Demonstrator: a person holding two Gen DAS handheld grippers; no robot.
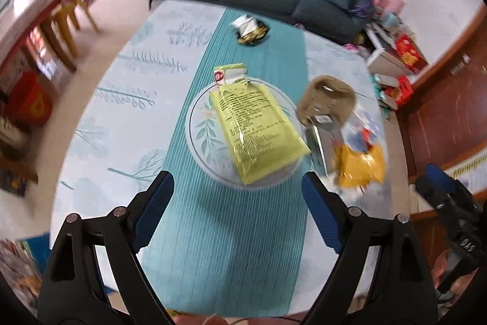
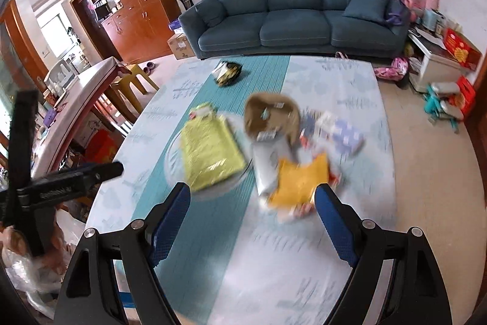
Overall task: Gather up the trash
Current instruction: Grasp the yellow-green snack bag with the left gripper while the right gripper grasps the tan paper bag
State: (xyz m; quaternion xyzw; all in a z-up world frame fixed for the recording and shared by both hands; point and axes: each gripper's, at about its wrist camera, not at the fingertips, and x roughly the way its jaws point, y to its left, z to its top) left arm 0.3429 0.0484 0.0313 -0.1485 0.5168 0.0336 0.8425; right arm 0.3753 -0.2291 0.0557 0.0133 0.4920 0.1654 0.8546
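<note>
A yellow-green snack packet [image 1: 255, 127] lies across a glass plate [image 1: 197, 124] on the teal runner; it also shows in the right wrist view [image 2: 210, 151]. To its right lies a pile of wrappers: a brown bag [image 1: 328, 99], a silver pouch [image 1: 319, 145] and an orange packet [image 1: 362, 163], which the right wrist view shows too [image 2: 301, 181]. A dark crumpled wrapper [image 1: 251, 31] lies at the far end of the runner. My left gripper [image 1: 237, 194] is open and empty, just short of the plate. My right gripper [image 2: 252, 206] is open and empty, just short of the orange packet.
The table [image 2: 350, 87] has a pale leaf-print cloth. A blue sofa [image 2: 292, 11] stands behind it. A wooden side table [image 2: 82, 99] and yellow stools are to the left. Boxes and clutter lie on the floor at the right [image 2: 450, 72]. A clear plastic bag [image 2: 27, 276] hangs at lower left.
</note>
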